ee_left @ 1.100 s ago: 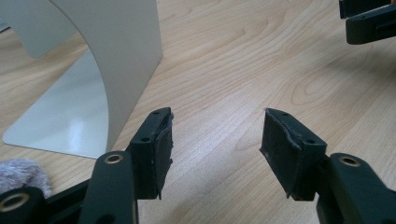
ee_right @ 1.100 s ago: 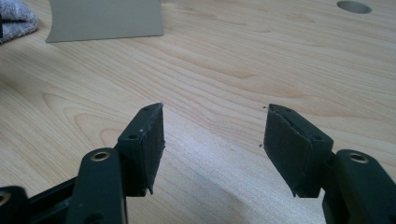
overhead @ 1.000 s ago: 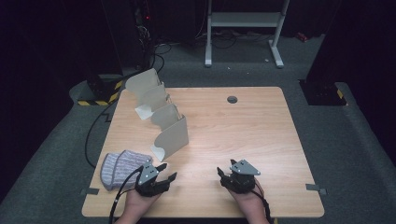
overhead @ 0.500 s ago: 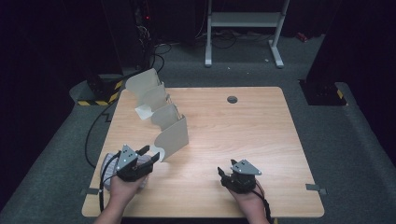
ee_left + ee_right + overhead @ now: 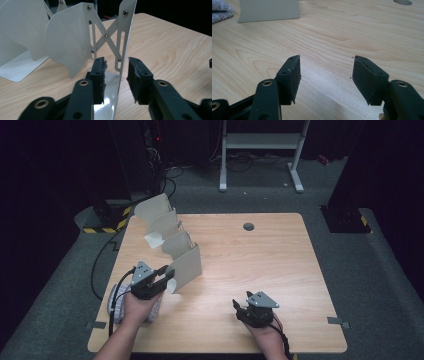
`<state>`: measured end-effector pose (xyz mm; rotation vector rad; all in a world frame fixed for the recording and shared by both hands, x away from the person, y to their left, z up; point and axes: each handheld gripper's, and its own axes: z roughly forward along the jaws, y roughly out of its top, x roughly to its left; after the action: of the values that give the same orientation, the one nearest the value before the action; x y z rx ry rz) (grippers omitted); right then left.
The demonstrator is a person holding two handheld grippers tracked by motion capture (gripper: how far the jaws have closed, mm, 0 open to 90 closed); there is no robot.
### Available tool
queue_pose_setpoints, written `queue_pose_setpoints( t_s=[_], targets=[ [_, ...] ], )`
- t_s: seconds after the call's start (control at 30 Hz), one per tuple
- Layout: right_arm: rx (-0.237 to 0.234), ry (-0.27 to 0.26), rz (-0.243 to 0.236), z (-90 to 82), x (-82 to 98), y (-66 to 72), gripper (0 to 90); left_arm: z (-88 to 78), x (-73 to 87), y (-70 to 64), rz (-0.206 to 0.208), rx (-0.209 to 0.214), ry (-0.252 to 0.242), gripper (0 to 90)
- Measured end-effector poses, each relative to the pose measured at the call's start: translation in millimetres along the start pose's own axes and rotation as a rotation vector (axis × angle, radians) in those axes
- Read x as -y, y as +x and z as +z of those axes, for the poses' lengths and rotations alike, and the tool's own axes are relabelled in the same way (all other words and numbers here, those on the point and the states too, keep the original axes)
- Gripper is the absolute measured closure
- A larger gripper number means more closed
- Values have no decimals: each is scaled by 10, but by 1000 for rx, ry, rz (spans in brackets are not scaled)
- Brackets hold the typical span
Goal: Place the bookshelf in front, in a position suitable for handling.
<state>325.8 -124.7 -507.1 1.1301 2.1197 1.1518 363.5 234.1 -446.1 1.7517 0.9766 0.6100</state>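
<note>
The left gripper (image 5: 162, 272) has just been closing around the nearest end plate (image 5: 123, 37) of the expandable metal file rack (image 5: 167, 237), which stands at the left part of the wooden table (image 5: 280, 265); the plate is between the jaws, but the pads do not press it yet. I think the person should bring the jaws squarely on this thin plate, below the 2 crossed bars (image 5: 106, 36), before pulling. The right gripper (image 5: 241, 310) rests wide and empty near the front edge.
</note>
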Motion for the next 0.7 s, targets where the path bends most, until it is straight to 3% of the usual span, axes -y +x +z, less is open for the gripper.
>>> queue_pose_setpoints(
  t_s=[0.07,0.3,0.37,0.7],
  targets=[
    [0,1,2,2,1,-2,397,52,-13,-34,3,7,6,780],
    [0,3,5,6,3,-8,400,183,-70,-203,46,46,15,881],
    [0,3,6,7,3,-11,401,247,-98,-284,61,44,18,884],
    [-3,9,16,16,15,-41,420,613,-247,-636,58,70,22,847]
  ],
)
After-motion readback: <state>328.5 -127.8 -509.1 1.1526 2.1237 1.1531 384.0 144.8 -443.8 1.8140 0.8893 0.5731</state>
